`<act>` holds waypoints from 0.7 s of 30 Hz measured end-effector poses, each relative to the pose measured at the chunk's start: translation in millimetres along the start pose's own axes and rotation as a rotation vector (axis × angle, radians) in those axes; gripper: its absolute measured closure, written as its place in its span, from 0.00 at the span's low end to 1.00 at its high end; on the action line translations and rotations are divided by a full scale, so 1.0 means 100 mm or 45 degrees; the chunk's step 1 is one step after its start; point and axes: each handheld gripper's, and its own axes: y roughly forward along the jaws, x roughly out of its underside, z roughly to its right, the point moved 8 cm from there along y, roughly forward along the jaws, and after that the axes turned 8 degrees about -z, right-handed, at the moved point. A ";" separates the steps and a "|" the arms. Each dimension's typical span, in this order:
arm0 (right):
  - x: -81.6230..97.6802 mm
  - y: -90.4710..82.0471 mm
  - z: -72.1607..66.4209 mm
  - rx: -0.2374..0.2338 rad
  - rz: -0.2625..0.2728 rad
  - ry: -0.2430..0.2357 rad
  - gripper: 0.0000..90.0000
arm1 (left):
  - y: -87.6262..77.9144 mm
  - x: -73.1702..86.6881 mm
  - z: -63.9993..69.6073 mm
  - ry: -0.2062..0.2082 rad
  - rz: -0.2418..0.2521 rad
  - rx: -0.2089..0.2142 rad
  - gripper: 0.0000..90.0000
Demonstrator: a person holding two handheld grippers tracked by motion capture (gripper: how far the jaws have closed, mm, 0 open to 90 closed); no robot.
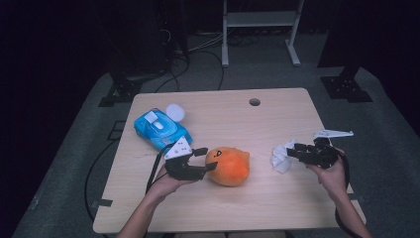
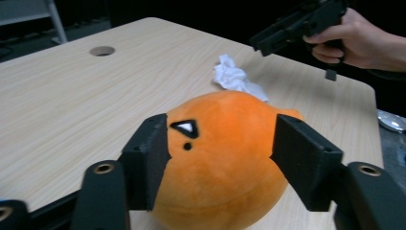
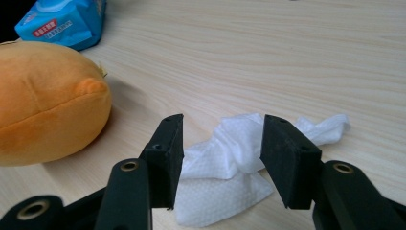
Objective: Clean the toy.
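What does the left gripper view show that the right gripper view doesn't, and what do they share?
Left gripper view alone: the table's round hole, the person's right hand holding the other gripper, and the plush's eye marking. Right gripper view alone: the blue wipes pack. Both: the orange plush, the crumpled white tissue and the wooden table.

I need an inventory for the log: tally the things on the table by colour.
Orange: 1, the plush toy
Blue: 1, the wet-wipe pack
White: 2, the crumpled tissue and the round white object beside the pack
Total: 4
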 end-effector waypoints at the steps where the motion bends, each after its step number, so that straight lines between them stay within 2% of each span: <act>1: 0.00 -0.01 -0.02 -0.002 0.003 -0.004 0.54 | -0.01 0.01 -0.01 -0.006 0.002 -0.007 0.37; 9: 0.04 -0.03 -0.11 -0.014 0.001 -0.030 0.52 | -0.19 0.15 -0.10 -0.040 0.007 -0.063 0.33; 17: 0.07 -0.04 -0.12 -0.031 0.008 -0.029 0.50 | -0.32 0.36 -0.26 -0.094 -0.002 -0.126 0.30; 21: 0.10 -0.03 -0.13 -0.029 -0.001 -0.034 0.50 | -0.37 0.46 -0.30 -0.098 -0.020 -0.141 0.29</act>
